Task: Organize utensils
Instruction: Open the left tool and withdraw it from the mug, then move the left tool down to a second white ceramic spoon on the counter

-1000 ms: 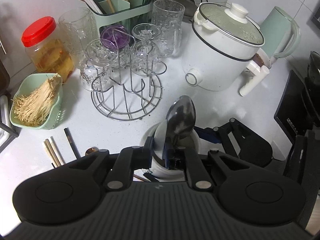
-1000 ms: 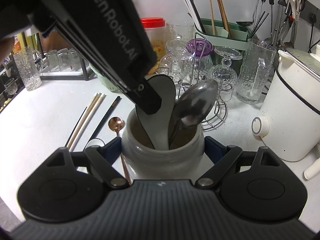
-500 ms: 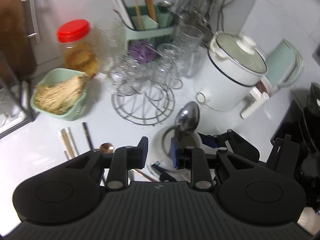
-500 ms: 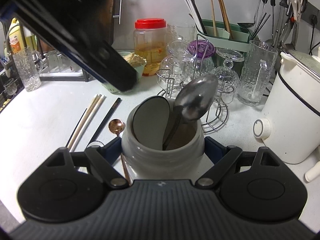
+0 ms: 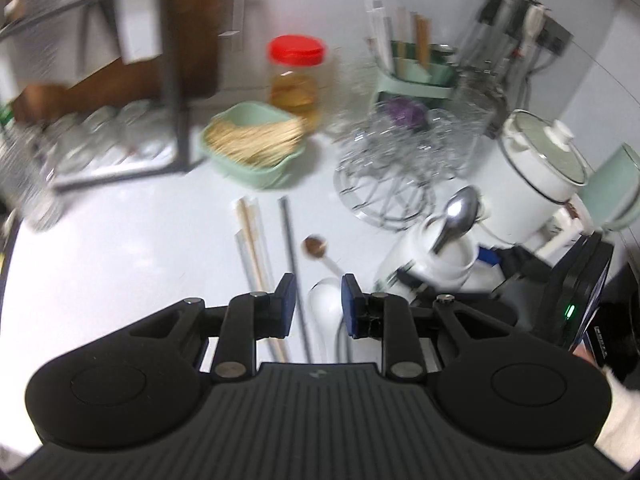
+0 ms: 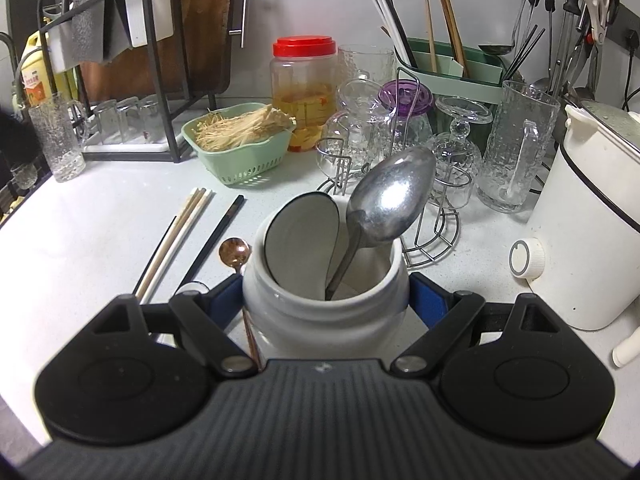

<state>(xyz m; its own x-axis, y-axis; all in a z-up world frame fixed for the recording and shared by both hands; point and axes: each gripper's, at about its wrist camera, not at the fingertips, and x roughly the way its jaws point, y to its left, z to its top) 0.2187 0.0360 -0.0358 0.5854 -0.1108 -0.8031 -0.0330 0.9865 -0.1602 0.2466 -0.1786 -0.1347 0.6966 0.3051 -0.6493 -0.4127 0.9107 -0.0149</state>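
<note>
Nearest the left gripper [image 5: 318, 300], a white spoon [image 5: 326, 300] lies on the tabletop [image 5: 120, 260] between its empty jaws, which have just been opening. Chopsticks [image 5: 252, 240] and a copper spoon [image 5: 316, 246] lie just beyond, long axes running near to far. Right gripper [image 6: 326, 300] clamps the jar [image 6: 324, 316] holding 2 spoons.

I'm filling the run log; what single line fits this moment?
left gripper: open, empty, above counter utensils | right gripper: shut on white jar | jar holds: metal spoon, white ceramic spoon
</note>
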